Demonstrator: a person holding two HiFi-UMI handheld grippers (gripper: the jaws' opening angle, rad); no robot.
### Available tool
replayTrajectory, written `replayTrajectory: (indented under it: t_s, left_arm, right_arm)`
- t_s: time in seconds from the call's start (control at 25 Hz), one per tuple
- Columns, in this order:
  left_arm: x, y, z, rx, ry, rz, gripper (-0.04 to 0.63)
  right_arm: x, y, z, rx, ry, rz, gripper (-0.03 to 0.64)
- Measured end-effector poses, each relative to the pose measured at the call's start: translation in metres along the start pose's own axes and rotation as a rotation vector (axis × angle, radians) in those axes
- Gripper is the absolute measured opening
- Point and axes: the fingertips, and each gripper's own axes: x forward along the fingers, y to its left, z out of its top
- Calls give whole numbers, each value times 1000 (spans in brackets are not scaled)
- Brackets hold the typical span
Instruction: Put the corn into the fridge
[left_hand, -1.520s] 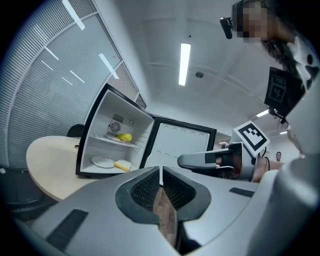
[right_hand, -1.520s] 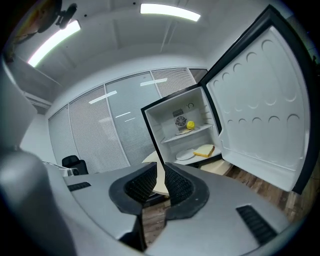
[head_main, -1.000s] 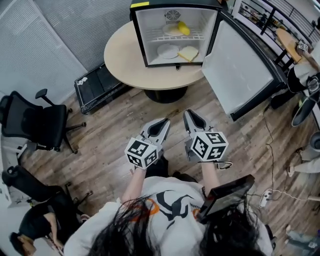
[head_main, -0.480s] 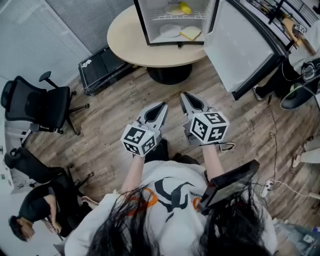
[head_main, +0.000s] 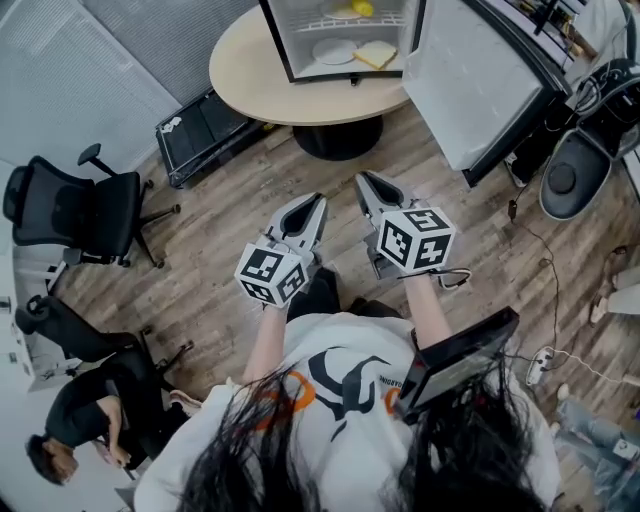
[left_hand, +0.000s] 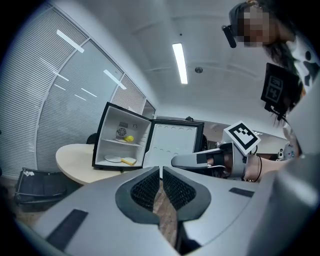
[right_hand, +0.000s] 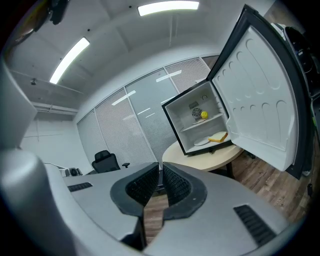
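Note:
The yellow corn (head_main: 358, 8) lies on the upper shelf of the small open fridge (head_main: 285, 40), which stands on the round table (head_main: 250, 85). It also shows as a yellow spot in the left gripper view, the corn (left_hand: 129, 138), and in the right gripper view, the corn (right_hand: 203, 115). My left gripper (head_main: 318, 201) and right gripper (head_main: 362, 180) hang side by side over the wooden floor, well short of the table. Both are shut with nothing between the pads, as the left gripper (left_hand: 160, 170) and right gripper (right_hand: 161, 166) show close up.
The fridge door (head_main: 480, 80) swings open to the right. A white plate (head_main: 333, 50) and a bread slice (head_main: 375, 55) lie on the fridge floor. A black crate (head_main: 200, 135) sits left of the table. Office chairs (head_main: 70, 215) and a seated person (head_main: 80, 425) are at the left; cables (head_main: 545, 300) run at the right.
In the head view the fridge and table have slid toward the top edge. Both grippers have shifted slightly up the picture and stay side by side.

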Motion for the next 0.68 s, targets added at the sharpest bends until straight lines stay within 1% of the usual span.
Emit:
replayTrajectory:
  t_s: [0.44,0.68]
  left_arm:
    - [7,3,4,-3,-1,-12,14]
    - [9,13,5,-8,-3,-8,12]
  right_arm:
    - [5,-5,3,6,11,-10,35]
    - [14,-7,1,8,25,-13,35]
